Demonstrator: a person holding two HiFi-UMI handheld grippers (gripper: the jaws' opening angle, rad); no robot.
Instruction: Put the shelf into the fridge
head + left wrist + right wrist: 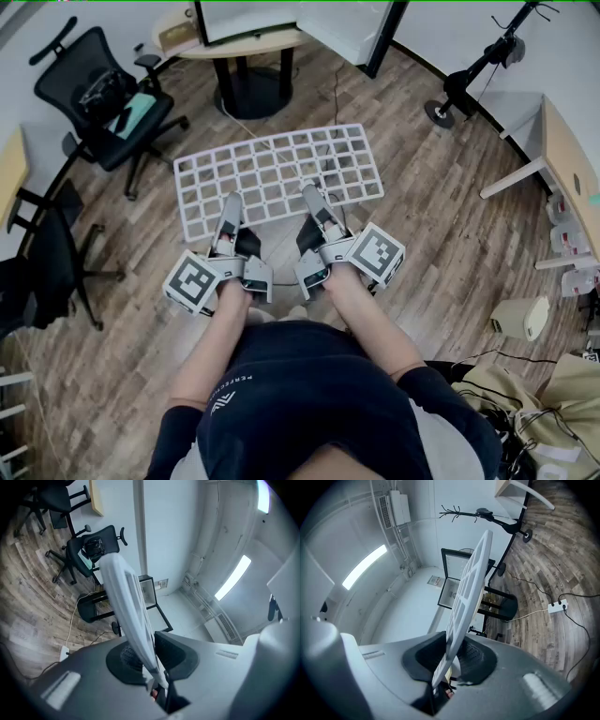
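Observation:
A white wire-grid shelf [278, 175] hangs flat in the air above the wooden floor, held by its near edge. My left gripper [231, 202] is shut on the shelf's near left part, and my right gripper [308, 190] is shut on its near right part. In the left gripper view the shelf [127, 599] runs edge-on between the dark pads [174, 652]. In the right gripper view the shelf [468, 587] also stands edge-on, clamped between the pads [474, 658]. A white open door or panel [349, 26], possibly the fridge, stands at the top centre.
A round-based table [246, 52] stands ahead of the shelf. Black office chairs [112, 103] sit at the left. A dark stand with wheels [469, 80] and a light desk [567, 164] are at the right. Boxes and cloth [534, 375] lie at the lower right.

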